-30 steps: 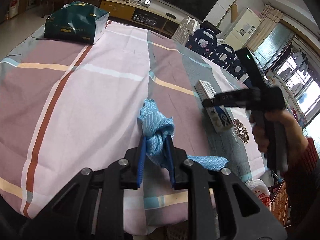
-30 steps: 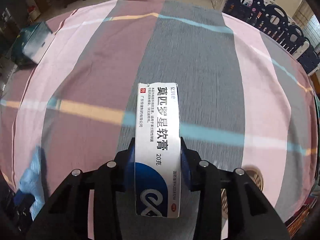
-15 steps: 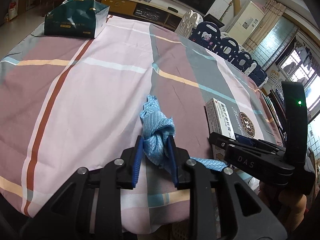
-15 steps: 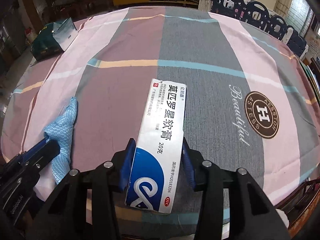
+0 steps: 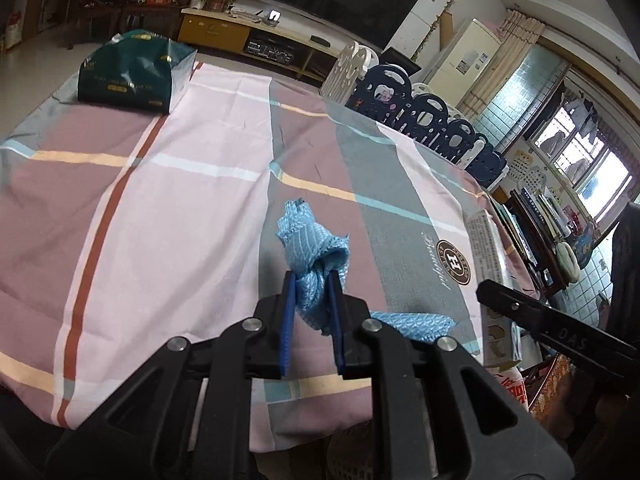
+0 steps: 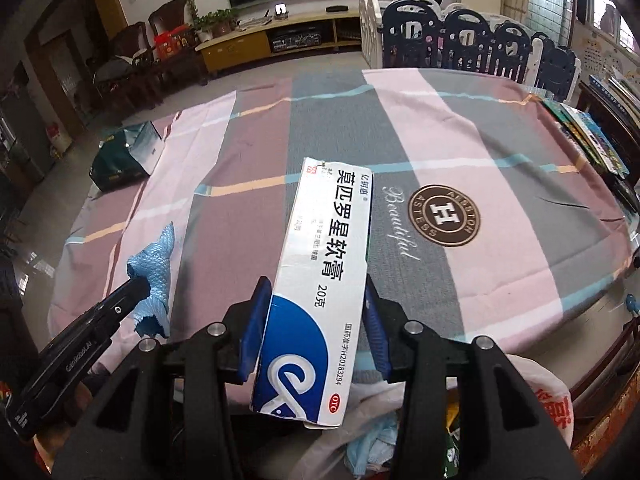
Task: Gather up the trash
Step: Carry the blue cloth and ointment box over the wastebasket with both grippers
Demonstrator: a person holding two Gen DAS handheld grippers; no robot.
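A crumpled blue cloth (image 5: pixel 312 240) sticks up between the blue pads of my left gripper (image 5: pixel 312 280), whose jaws are closing and press on it above the striped tablecloth (image 5: pixel 180 200); its tail trails right. My right gripper (image 6: pixel 316 284) is shut on a long white-and-blue medicine box (image 6: pixel 332 232), tilted over the table's near edge. Below it lies a white plastic bag (image 6: pixel 536 392) with blue scraps inside. In the right wrist view the cloth (image 6: pixel 154 264) shows at the left. In the left wrist view the box (image 5: pixel 486 248) stands at the right.
A dark green gift bag (image 5: pixel 132 74) lies on the far left of the table. Blue and white playpen panels (image 5: pixel 420 112) line the far right side. Books (image 6: pixel 592 140) are stacked beside the right edge. A TV cabinet (image 6: pixel 272 36) stands behind.
My right gripper has carried the box from mid-table back to the near edge, over the plastic bag, and tilted it. My left gripper has squeezed tighter on the blue cloth and risen slightly.
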